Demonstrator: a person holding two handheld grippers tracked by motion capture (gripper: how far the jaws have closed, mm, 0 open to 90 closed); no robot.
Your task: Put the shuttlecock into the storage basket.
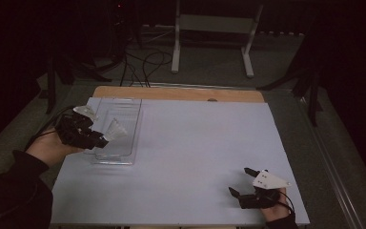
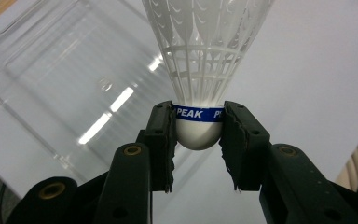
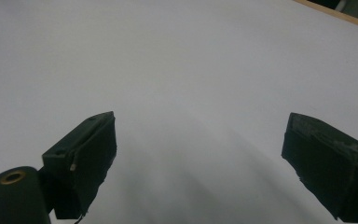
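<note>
Over the tray: your left gripper holds the shuttlecock above the clear tray, near its front half.
Left gripper: you have it closed on the shuttlecock's white cork base, jaws pinching at the blue band; the skirt points away from the gripper.
Long axis: it runs straight out along the jaws, cork toward your hand, skirt toward the far side of the tray.
Key relation: the clear tray lies directly under and just left of the held shuttlecock, so a short lowering looks like all the move needs.
Right gripper: your right gripper rests on the worktop well right of the tray, jaws wide apart, holding nothing.
Nearer hand: your left, by far.
</note>
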